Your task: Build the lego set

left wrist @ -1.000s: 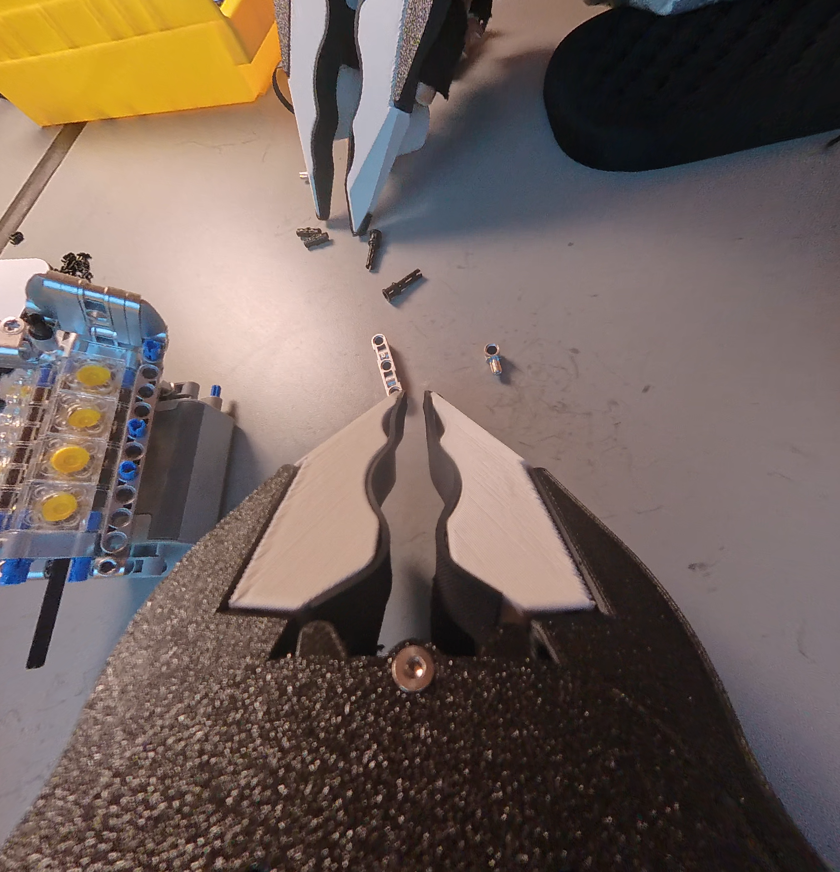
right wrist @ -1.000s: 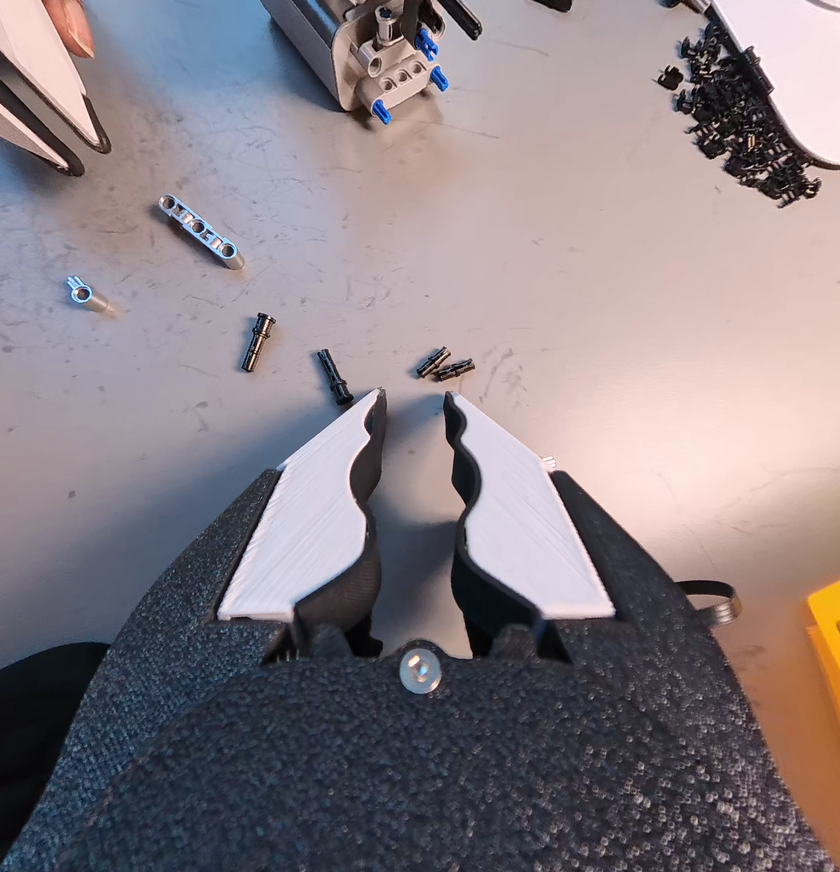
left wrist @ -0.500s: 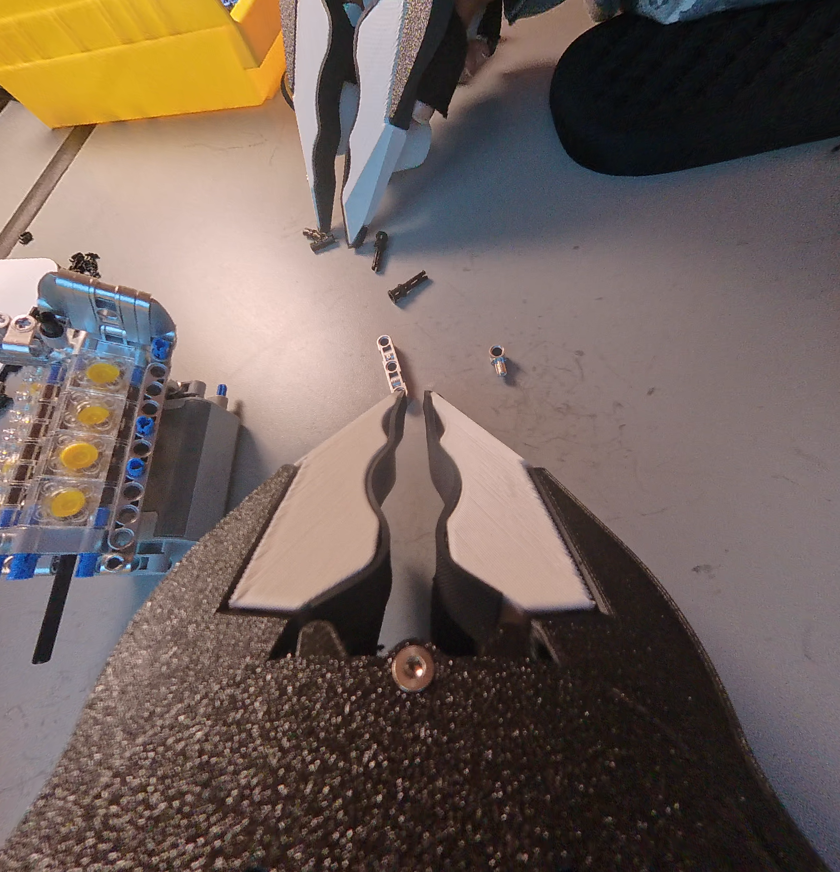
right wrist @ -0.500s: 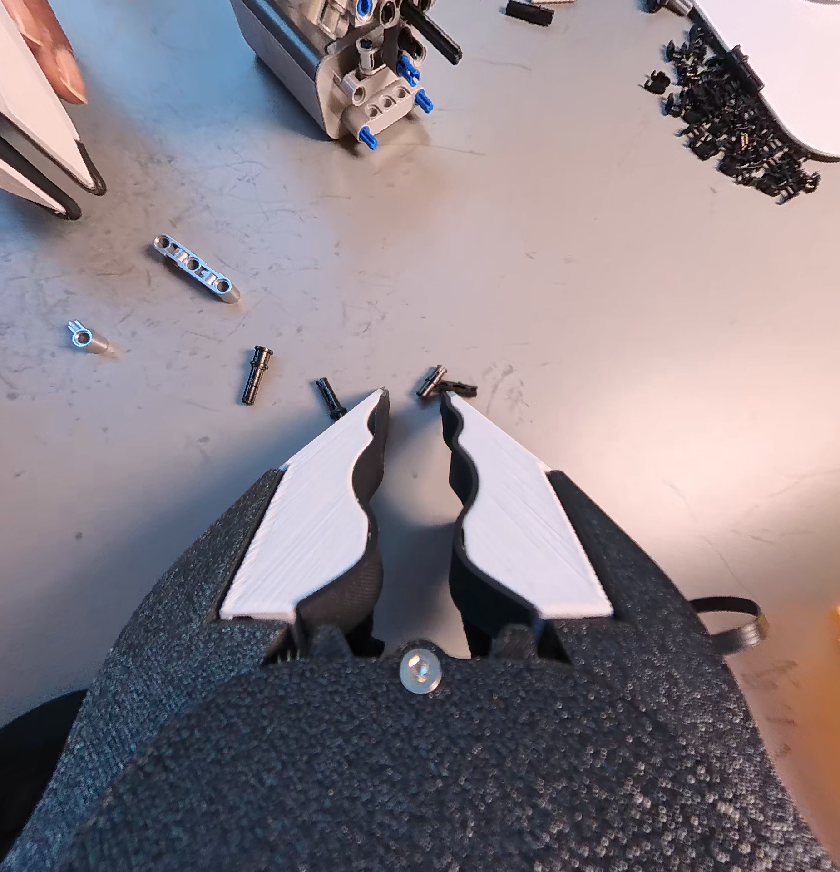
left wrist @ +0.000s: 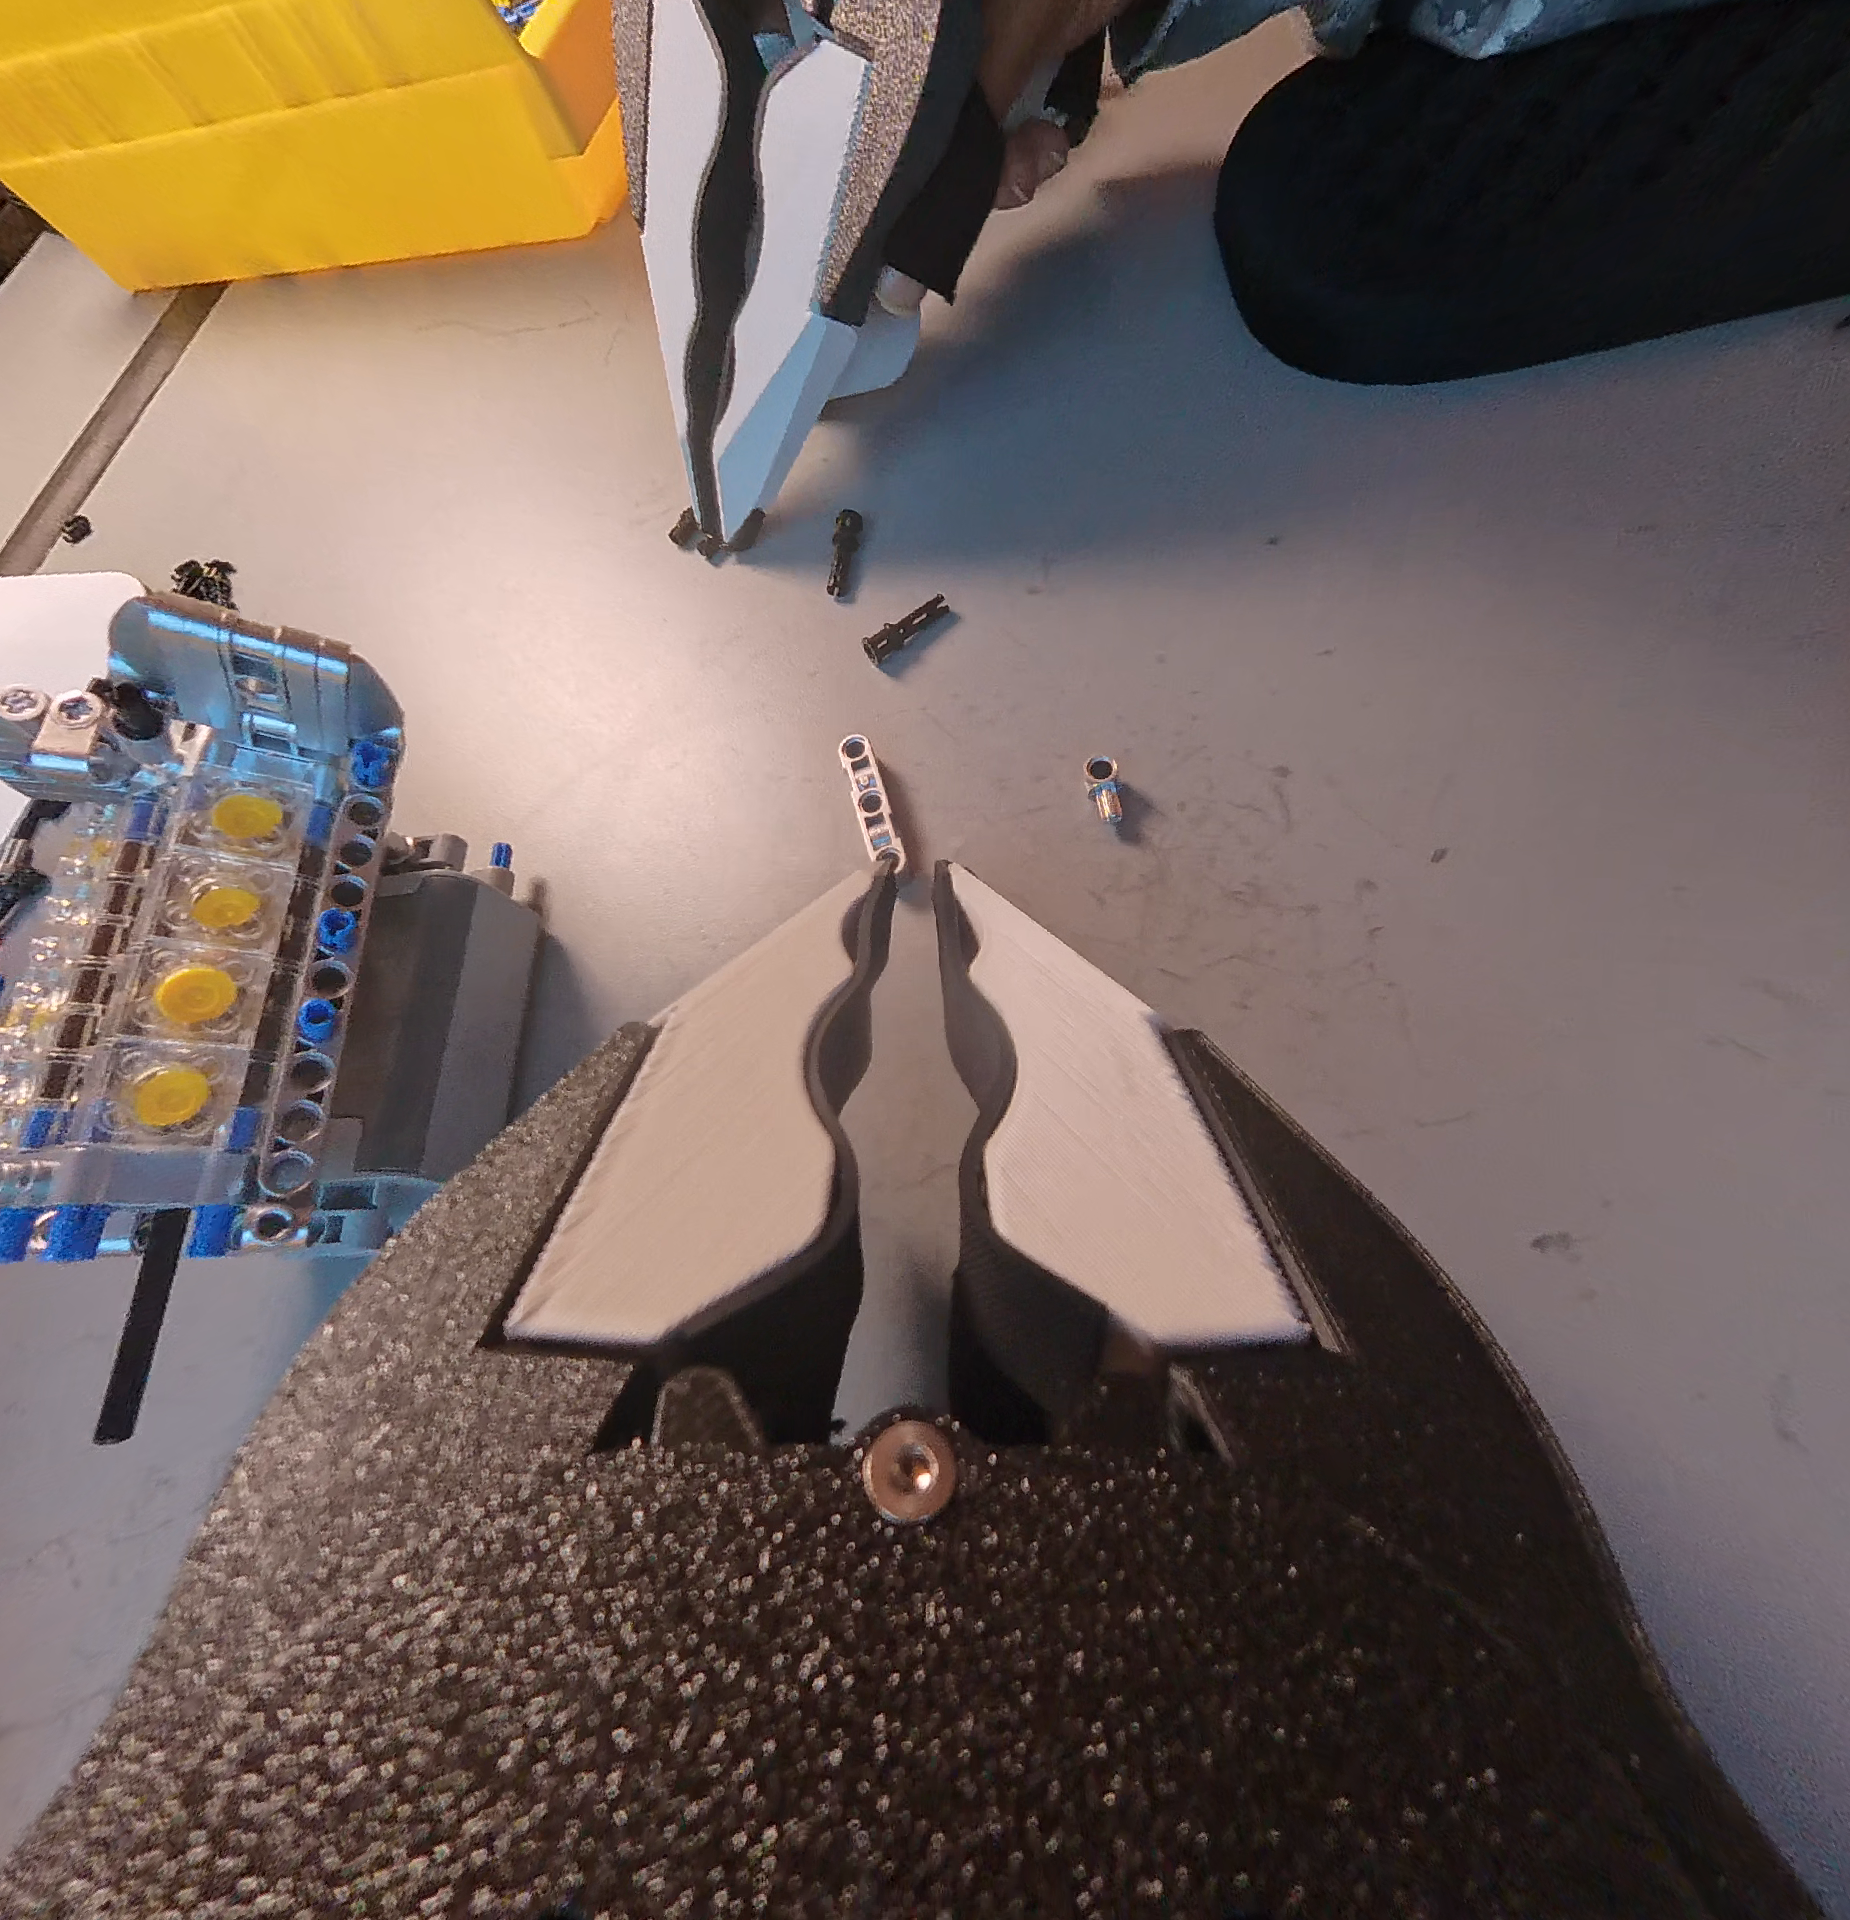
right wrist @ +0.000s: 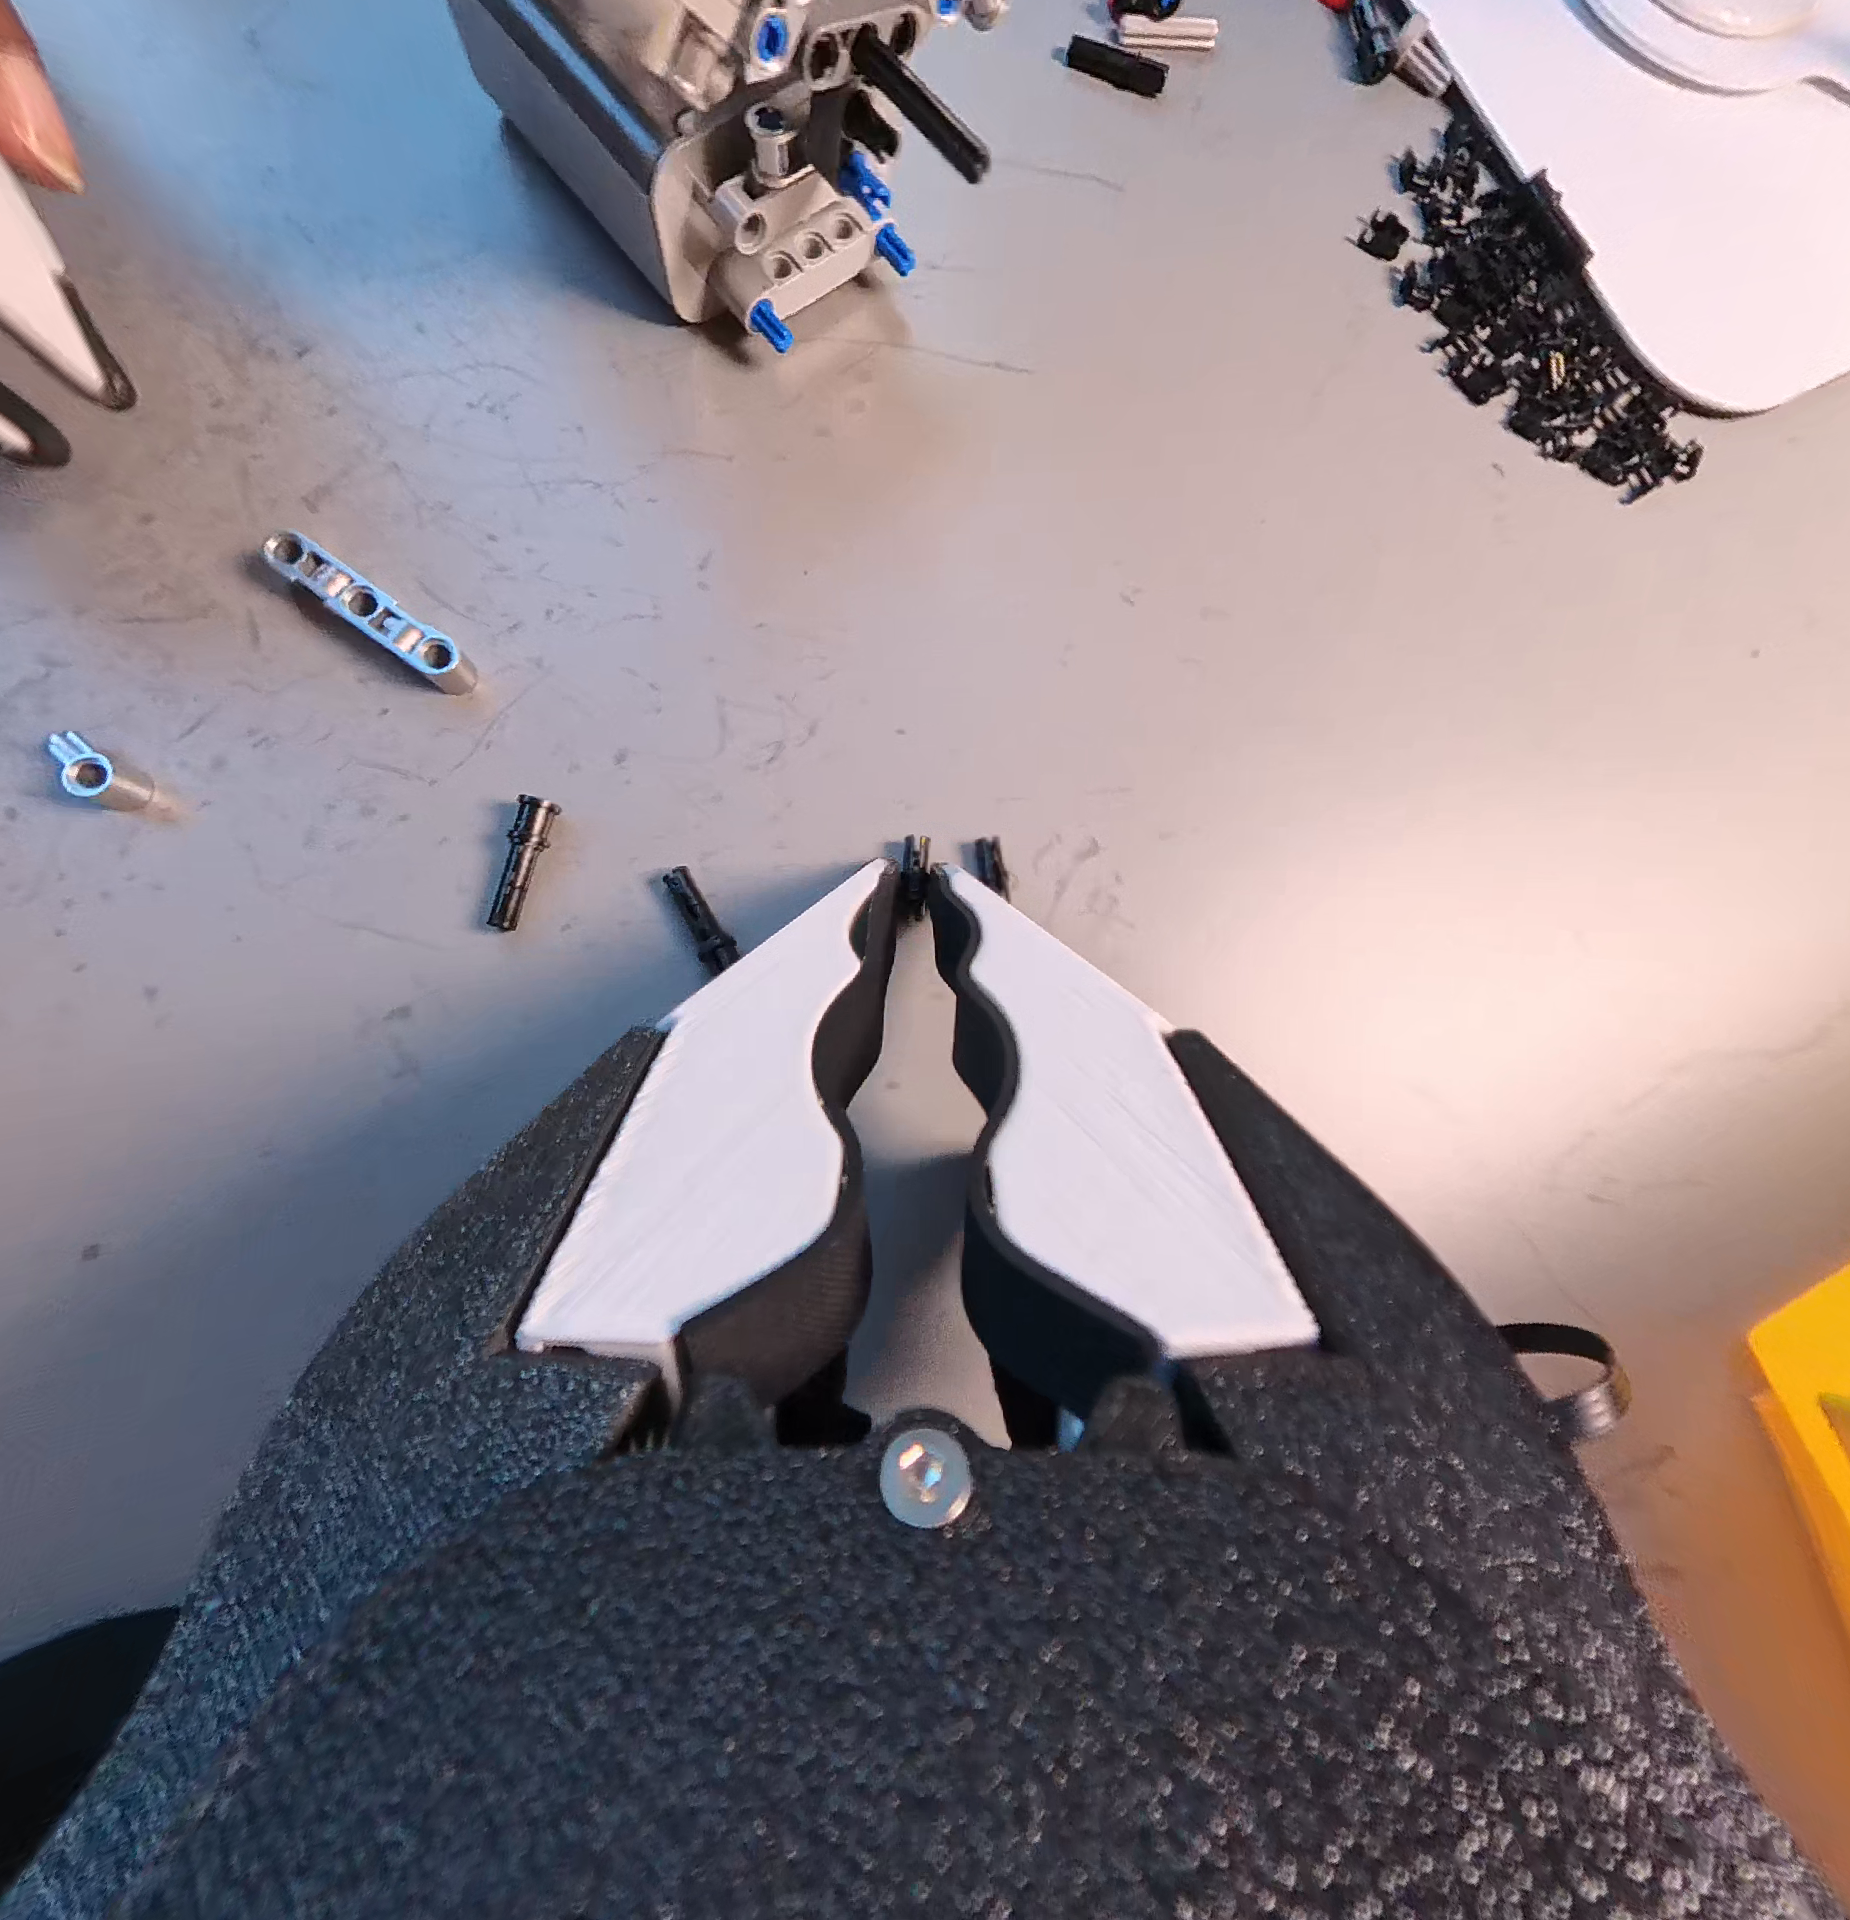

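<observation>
My right gripper [right wrist: 912, 871] is shut on a small black pin [right wrist: 913, 868], tips down at the grey table. A second black pin [right wrist: 989, 862] lies just right of its tips. In the left wrist view the right gripper [left wrist: 718, 532] stands upright on the table. Two more black pins [right wrist: 521, 862] [right wrist: 697, 914] lie to its left. My left gripper [left wrist: 910, 878] is almost shut and empty, hovering just short of a grey holed beam [left wrist: 871, 800]. A small grey connector [left wrist: 1106, 788] lies to the right of the beam.
A grey, blue and yellow brick model [left wrist: 173, 935] stands at the left, also seen in the right wrist view [right wrist: 755, 156]. A white tray [right wrist: 1679, 156] has a heap of black pins [right wrist: 1523, 312] along its edge. A yellow box [left wrist: 277, 135] and a black cushion [left wrist: 1575, 187] lie behind. The left tips stand about 6 centimetres off the small grey connector [left wrist: 1106, 788]. The right camera catches it too, in the right wrist view [right wrist: 109, 789].
My right gripper moved forward over the pair of black pins and closed from open onto one of them. My left gripper has hardly moved.
</observation>
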The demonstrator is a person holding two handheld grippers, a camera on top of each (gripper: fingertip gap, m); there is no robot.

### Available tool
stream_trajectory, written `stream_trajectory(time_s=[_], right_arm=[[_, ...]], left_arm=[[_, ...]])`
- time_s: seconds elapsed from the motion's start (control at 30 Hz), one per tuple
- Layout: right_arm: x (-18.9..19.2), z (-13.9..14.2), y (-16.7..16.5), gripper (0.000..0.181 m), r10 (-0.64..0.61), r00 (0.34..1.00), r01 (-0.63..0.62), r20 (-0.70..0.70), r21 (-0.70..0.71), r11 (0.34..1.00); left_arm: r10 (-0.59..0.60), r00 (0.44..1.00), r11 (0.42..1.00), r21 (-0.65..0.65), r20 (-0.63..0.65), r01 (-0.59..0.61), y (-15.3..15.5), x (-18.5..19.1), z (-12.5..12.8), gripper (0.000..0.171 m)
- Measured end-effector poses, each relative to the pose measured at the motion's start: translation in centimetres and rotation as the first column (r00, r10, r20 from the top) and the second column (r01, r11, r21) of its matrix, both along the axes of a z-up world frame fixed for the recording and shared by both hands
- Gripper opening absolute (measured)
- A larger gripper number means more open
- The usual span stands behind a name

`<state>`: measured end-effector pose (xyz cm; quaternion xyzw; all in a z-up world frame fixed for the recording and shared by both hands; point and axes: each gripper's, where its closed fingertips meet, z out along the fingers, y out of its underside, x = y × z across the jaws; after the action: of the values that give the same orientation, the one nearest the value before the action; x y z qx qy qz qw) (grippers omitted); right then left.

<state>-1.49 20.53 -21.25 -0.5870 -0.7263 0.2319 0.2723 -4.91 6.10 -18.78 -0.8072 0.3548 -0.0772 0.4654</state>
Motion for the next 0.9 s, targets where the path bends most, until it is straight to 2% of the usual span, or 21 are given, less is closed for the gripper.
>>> stream_trajectory(time_s=[0.07, 0.13, 0.23, 0.33, 0.47, 0.67, 0.9], right_arm=[[-0.3, 0.9, -1.0, 0.004, 0.076, 0.996, -0.074, -0.049, 0.033, 0.997], [-0.8, 2.8, -3.5, 0.005, 0.208, 0.969, -0.199, -0.134, 0.079, 0.977], [-1.2, 5.4, -8.5, 0.004, 0.399, 0.881, -0.377, -0.253, 0.130, 0.917], [-1.5, 6.5, -11.6, 0.005, 0.493, 0.819, -0.458, -0.293, 0.183, 0.870], [-1.8, 6.7, -13.8, 0.005, 0.544, 0.781, -0.503, -0.306, 0.207, 0.839], [-1.8, 6.4, -14.0, 0.005, 0.549, 0.778, -0.507, -0.306, 0.211, 0.836], [-1.5, 6.8, -14.4, 0.004, 0.570, 0.756, -0.523, -0.320, 0.227, 0.821]], left_arm=[[0.011, 1.000, 1.000, 0.007, 0.029, -0.012, 0.1, -0.1, 0.4, 0.005], [0.024, 0.997, 1.000, 0.015, 0.076, -0.026, 0.3, 0.0, 1.1, 0.006], [0.041, 0.975, 0.999, 0.000, 0.218, -0.042, 0.5, 0.5, 2.6, 0.010], [0.043, 0.925, 0.999, -0.030, 0.377, -0.034, 0.5, 1.3, 4.1, 0.015], [0.044, 0.874, 0.997, -0.079, 0.484, -0.007, 0.2, 1.7, 4.6, 0.015], [0.029, 0.864, 0.994, -0.105, 0.503, 0.028, -0.2, 1.9, 4.4, 0.010], [0.020, 0.800, 0.984, -0.155, 0.600, 0.092, -0.7, 2.2, 4.8, 0.004]])
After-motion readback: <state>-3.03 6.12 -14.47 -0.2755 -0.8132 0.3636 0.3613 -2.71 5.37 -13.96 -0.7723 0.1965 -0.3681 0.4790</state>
